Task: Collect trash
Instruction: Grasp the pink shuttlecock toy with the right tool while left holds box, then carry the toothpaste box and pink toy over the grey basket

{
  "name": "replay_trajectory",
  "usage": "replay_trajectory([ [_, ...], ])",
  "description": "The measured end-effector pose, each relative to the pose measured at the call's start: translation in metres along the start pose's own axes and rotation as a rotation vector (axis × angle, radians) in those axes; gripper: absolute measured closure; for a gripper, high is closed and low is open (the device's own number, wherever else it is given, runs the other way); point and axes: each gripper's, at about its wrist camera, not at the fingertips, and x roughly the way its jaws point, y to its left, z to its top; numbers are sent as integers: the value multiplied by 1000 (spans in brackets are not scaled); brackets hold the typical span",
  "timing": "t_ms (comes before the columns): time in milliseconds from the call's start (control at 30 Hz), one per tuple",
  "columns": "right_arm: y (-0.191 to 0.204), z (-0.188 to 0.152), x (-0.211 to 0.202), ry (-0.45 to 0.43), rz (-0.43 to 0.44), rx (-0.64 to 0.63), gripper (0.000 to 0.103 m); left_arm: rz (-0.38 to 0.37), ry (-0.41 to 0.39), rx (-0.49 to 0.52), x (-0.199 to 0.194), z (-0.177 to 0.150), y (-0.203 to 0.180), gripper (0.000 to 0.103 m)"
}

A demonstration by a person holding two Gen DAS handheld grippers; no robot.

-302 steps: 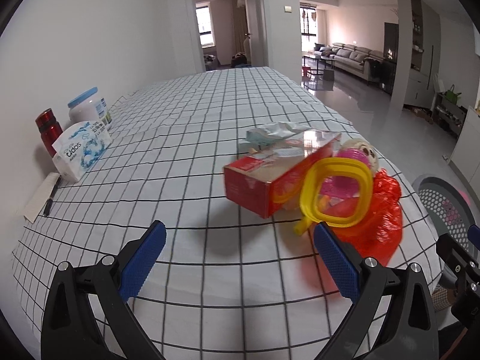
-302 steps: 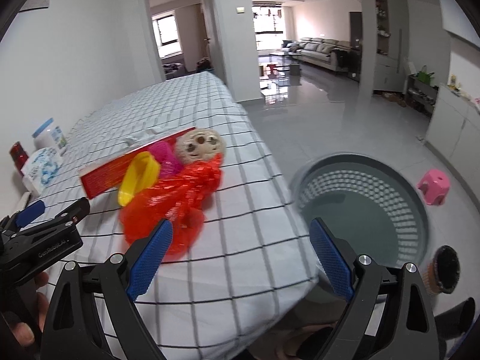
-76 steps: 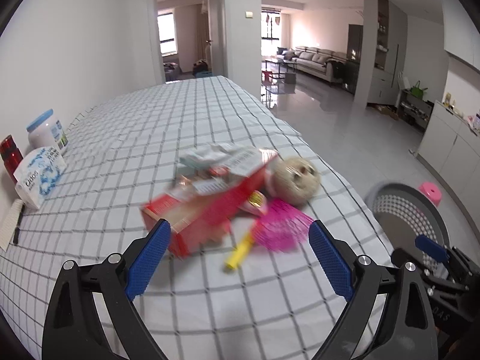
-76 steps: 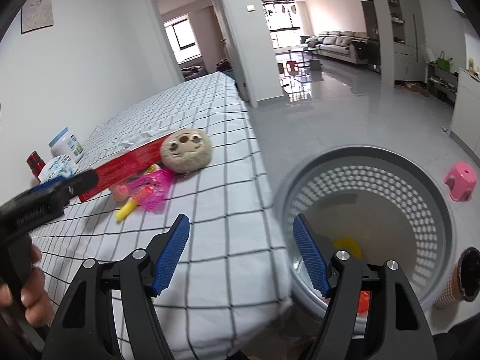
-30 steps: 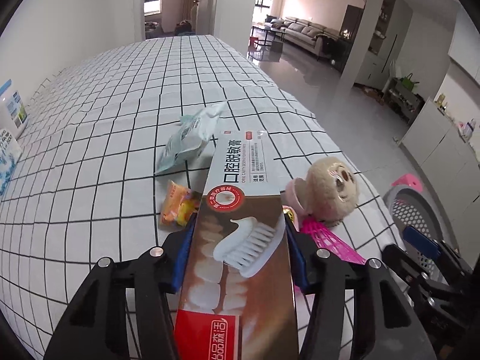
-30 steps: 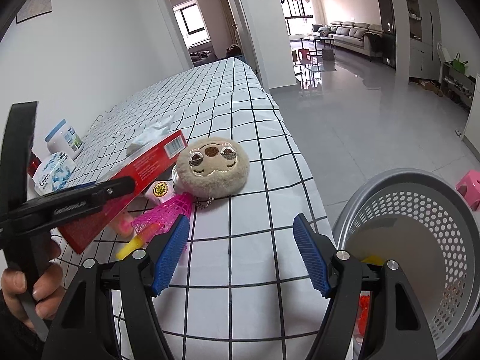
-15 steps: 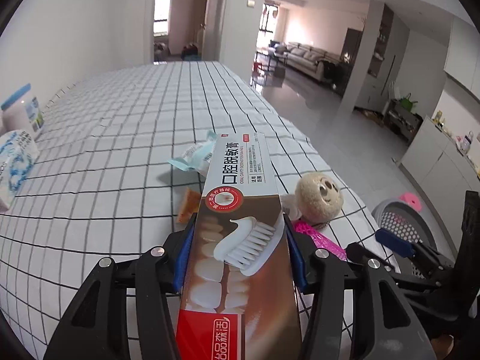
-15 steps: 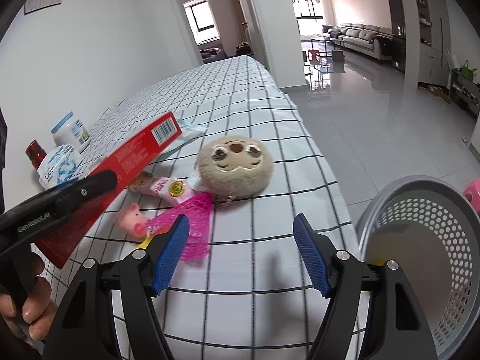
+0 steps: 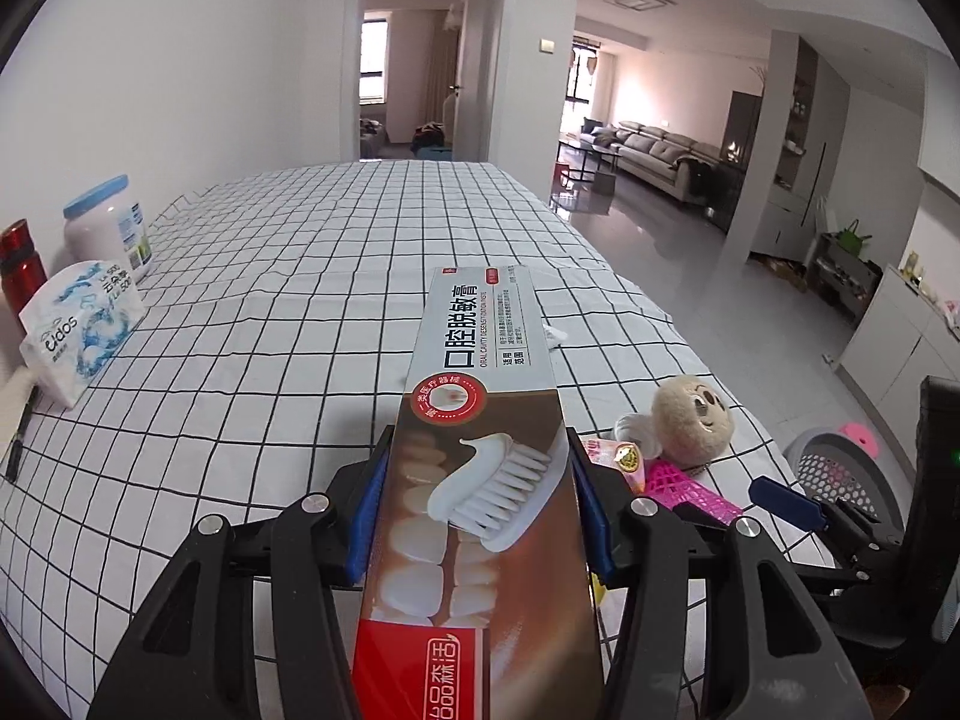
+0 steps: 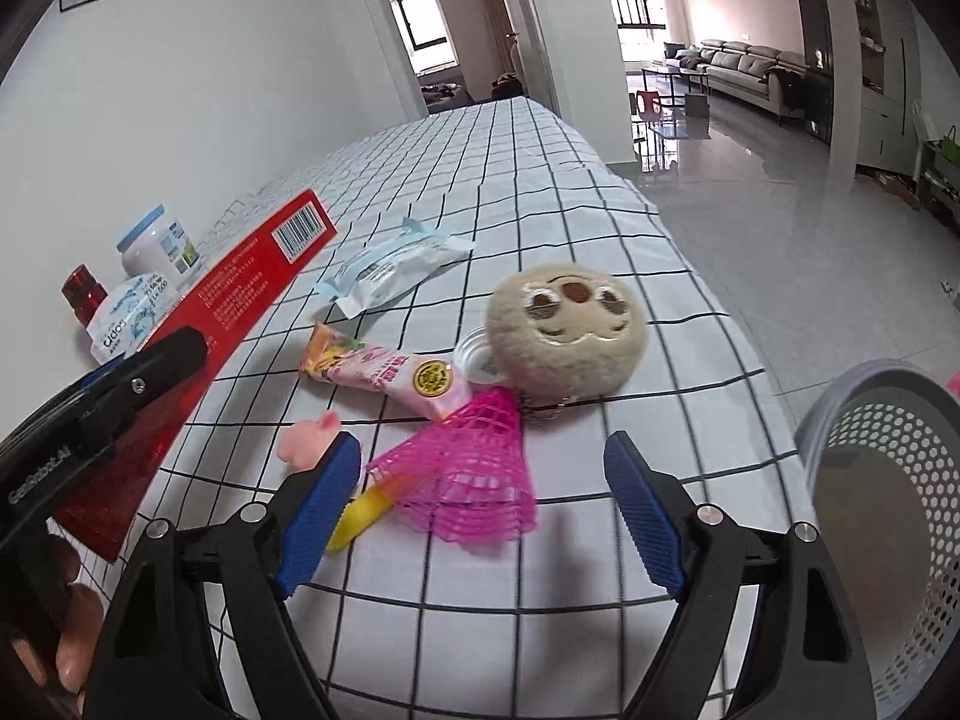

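Note:
My left gripper is shut on a red toothpaste box and holds it lifted above the checked tablecloth; the box also shows in the right wrist view. My right gripper is open and empty, hovering just above a pink net with a yellow handle. Beyond it lie a pink snack wrapper, a small pink pig figure, a beige plush toy and a light blue wrapper. A grey perforated bin stands on the floor at the right.
A white jar with a blue lid, a red bottle and a tissue pack stand by the wall at the left. The table edge drops off on the right, beside the bin.
My left gripper has lifted the toothpaste box higher and levelled it. My right gripper has moved closer to the pink net and the plush toy.

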Motion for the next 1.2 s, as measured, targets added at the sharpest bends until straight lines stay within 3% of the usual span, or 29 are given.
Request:
replay_trajectory([
  [267, -7, 1, 17, 44, 12, 87, 26, -7, 17, -5, 4, -6, 3, 52],
  [400, -8, -2, 20, 65, 28, 84, 53, -8, 19, -4, 5, -7, 2, 52],
  [533, -10, -5, 12, 50, 30, 73, 64, -11, 12, 2, 3, -6, 1, 52],
  [900, -11, -15, -19, -9, 25, 43, 66, -21, -15, 25, -14, -11, -11, 52],
  [1200, -30, -27, -52, -51, -11, 65, 66, -75, -22, 49, -28, -18, -38, 52],
])
